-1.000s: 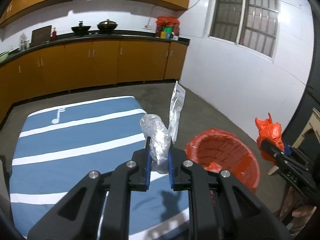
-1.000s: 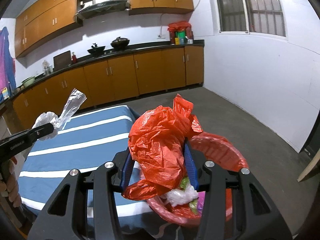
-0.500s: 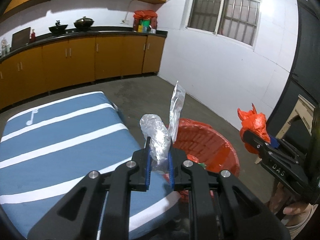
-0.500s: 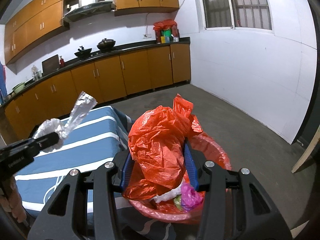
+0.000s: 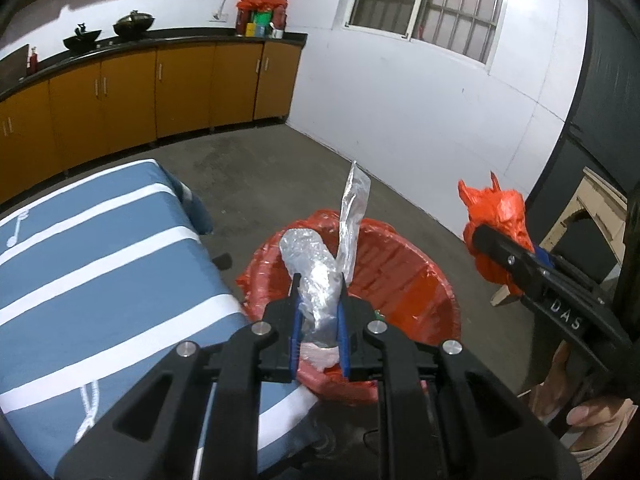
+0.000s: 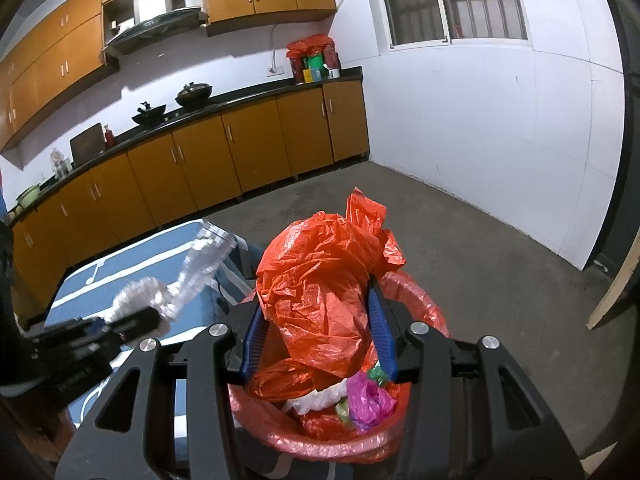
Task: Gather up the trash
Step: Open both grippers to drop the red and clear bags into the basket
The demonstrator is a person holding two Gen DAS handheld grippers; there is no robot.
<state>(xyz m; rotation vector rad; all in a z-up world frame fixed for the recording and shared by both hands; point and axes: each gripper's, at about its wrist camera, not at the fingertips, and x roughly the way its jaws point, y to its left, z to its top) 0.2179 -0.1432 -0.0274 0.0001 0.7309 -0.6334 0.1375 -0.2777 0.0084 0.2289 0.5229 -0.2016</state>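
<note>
My left gripper (image 5: 319, 292) is shut on a crumpled clear plastic wrapper (image 5: 316, 276) whose flat tail stands upright, held over the near rim of the red-lined trash bin (image 5: 404, 276). My right gripper (image 6: 316, 316) is shut on a crumpled red plastic bag (image 6: 320, 288), also above the trash bin (image 6: 424, 308), which holds pink, white and green scraps. In the right wrist view the left gripper (image 6: 132, 320) with the clear plastic wrapper (image 6: 188, 276) shows at the left; in the left wrist view the right gripper (image 5: 504, 252) with the red plastic bag (image 5: 498, 216) sits at the right.
A table with a blue, white-striped cloth (image 5: 80, 264) stands left of the bin. Orange cabinets under a dark counter (image 6: 240, 152) line the back wall, with woks and red bags on top. A white wall with a barred window (image 5: 424, 0) is at the right. A hand (image 5: 580, 416) grips the right tool.
My left gripper has swung right from over the striped table to above the bin, still holding the clear wrapper. The right gripper with the red bag has drifted a little closer over the bin.
</note>
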